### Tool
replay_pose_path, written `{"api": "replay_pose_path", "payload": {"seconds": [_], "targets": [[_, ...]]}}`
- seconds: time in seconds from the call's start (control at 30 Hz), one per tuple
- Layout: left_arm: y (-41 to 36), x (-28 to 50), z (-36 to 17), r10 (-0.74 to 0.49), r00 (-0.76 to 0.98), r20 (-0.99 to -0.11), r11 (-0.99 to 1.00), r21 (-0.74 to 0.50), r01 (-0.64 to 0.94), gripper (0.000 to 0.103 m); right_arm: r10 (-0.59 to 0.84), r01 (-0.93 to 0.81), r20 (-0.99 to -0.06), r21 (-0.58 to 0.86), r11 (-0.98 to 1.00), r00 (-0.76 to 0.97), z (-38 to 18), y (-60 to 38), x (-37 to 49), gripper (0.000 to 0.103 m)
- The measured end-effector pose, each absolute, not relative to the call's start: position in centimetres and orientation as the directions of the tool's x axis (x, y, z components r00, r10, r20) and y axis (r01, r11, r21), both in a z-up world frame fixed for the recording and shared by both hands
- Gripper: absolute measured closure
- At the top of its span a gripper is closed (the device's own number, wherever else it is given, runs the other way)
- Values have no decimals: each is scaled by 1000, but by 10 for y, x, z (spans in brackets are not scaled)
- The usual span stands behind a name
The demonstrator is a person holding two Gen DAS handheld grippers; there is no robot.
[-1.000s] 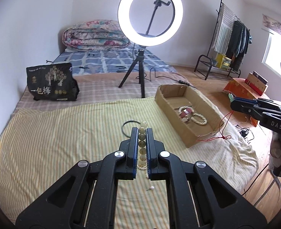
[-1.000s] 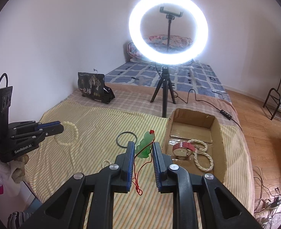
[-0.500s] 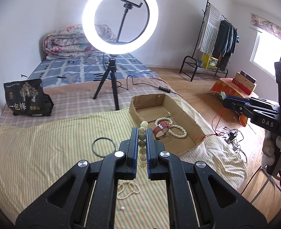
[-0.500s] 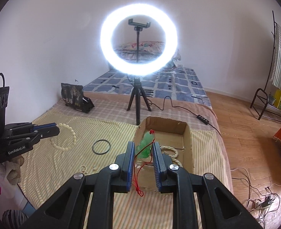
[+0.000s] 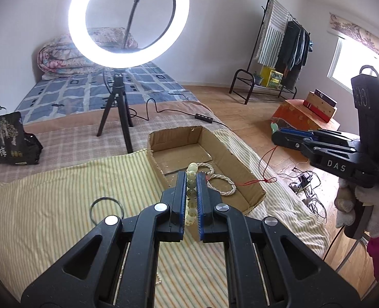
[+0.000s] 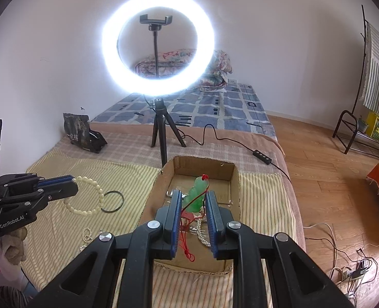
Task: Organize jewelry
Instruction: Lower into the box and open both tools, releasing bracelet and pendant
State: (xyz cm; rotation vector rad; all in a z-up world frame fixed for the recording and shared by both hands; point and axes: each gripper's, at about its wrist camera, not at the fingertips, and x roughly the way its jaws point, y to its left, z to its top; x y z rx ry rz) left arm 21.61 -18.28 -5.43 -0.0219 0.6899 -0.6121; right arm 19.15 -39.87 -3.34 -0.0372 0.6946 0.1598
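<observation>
Left hand-held gripper (image 5: 190, 179): closed on the pale bead bracelet (image 6: 86, 195), pinched between the blue pads. The loop hangs free above the striped bed cover (image 5: 61, 179), short of the cardboard box (image 5: 253, 164).

Black ring (image 6: 113, 201): flat on the bed cover, just beside the hanging bracelet in the right wrist view. Not yet collected.

Small pearl strand (image 6: 86, 233): loose on the cover near the front edge. Not yet collected.

Cardboard box: open-topped, on the bed to the right of the ring. Holds a pearl necklace (image 5: 222, 182) and a red-strapped piece, partly hidden.

Right hand-held gripper (image 6: 193, 205): closed on the green pendant (image 6: 195, 195) with its red cord (image 6: 185, 241) trailing down; held over the box interior.

Step in hand, as judged: both pieces being carried to the box, the pendant nearer to drop-off.

Next move calls for: lowering the pendant into the box and parting the jaws so the cord follows it in; bringing the bracelet rightward over the box wall before release.
</observation>
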Motion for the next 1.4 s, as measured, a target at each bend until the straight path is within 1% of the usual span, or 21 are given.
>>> {"api": "replay_pose_path", "payload": {"seconds": [0.67,1.03,1.4], "targets": [[-231,249,-99,-566,517,-642,803,-287,523,98,141,-143,-713,57,988,687,-90,-416,220,86],[-244,265,-121,-543,509,-668,817,-282,503,98,142,-131,-736,73,989,662,-113,-422,224,86],[-247,274,-131,-524,505,-686,829,-272,489,98,161,-138,-753,93,986,638,-132,-418,223,84]]}}
